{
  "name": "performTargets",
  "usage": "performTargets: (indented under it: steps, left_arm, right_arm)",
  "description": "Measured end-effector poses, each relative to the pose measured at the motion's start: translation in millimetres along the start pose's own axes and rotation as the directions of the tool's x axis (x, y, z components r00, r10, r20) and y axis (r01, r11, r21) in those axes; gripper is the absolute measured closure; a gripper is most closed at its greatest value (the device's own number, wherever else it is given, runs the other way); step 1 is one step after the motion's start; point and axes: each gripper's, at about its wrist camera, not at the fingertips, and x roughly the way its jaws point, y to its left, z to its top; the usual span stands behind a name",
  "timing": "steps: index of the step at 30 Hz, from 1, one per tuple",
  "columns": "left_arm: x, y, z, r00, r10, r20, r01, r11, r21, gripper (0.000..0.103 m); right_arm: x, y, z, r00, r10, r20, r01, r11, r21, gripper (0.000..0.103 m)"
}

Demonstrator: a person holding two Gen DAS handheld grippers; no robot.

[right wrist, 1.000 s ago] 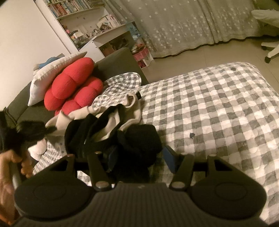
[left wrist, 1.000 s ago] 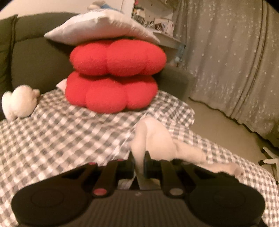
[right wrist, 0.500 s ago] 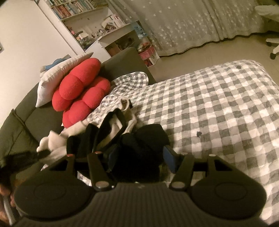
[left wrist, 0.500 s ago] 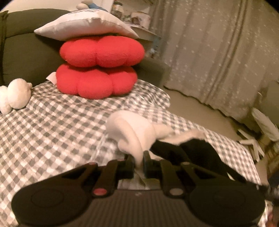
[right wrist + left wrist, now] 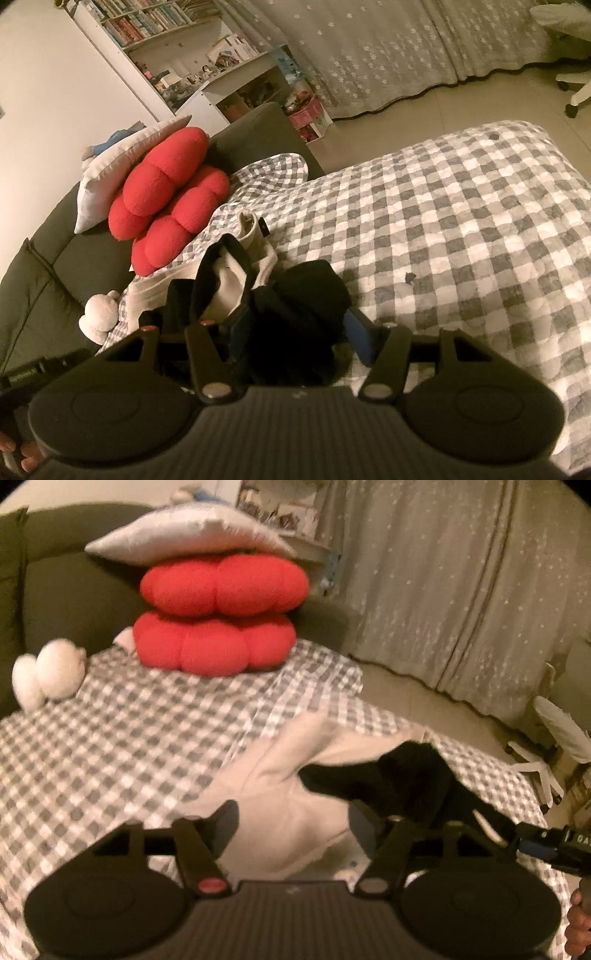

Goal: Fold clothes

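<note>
A cream and black garment (image 5: 280, 805) lies crumpled on the checked quilt (image 5: 110, 746). My left gripper (image 5: 293, 821) is open just above its cream part, with the fingers (image 5: 225, 819) wide apart and gripping nothing. The garment's black part (image 5: 406, 775) runs off to the right toward my other gripper. In the right wrist view, the right gripper (image 5: 297, 334) is open, and the black bundle (image 5: 299, 306) is bunched between its blue-padded fingers (image 5: 360, 339). Cream cloth (image 5: 232, 284) lies beyond the bundle.
Two red cushions (image 5: 218, 616) under a white pillow (image 5: 184, 539) are stacked at the head of the dark sofa (image 5: 62, 590). A white plush toy (image 5: 48, 672) sits at the left. Curtains (image 5: 461, 590), a bookshelf (image 5: 177, 48) and a white chair (image 5: 554, 738) stand around the bed.
My left gripper has gone from shut on the cream cloth to wide open, and the cloth has dropped flatter onto the quilt. The right gripper has barely moved.
</note>
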Motion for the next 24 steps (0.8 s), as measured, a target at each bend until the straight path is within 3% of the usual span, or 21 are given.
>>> performTargets:
  steps: [2, 14, 18, 24]
  left_arm:
    - [6, -10, 6, 1.000, -0.010, 0.017, 0.009, 0.999, 0.035, 0.019]
    - [94, -53, 47, 0.998, -0.054, 0.023, 0.052, 0.995, 0.088, 0.019]
    - [126, -70, 51, 0.999, -0.036, -0.008, 0.037, 0.978, 0.203, 0.019]
    - [170, -74, 42, 0.997, 0.016, -0.074, 0.006, 0.957, 0.291, 0.022]
  right_arm:
    - [0, -1, 0, 1.000, 0.002, -0.001, -0.002, 1.000, 0.006, 0.042]
    - [-4, -14, 1, 1.000, -0.019, -0.009, 0.019, 0.998, 0.053, 0.042]
    - [-1, -19, 2, 0.999, -0.027, -0.023, 0.028, 0.997, 0.065, 0.042]
    - [4, -19, 3, 0.998, -0.020, -0.056, 0.023, 0.999, 0.043, 0.043]
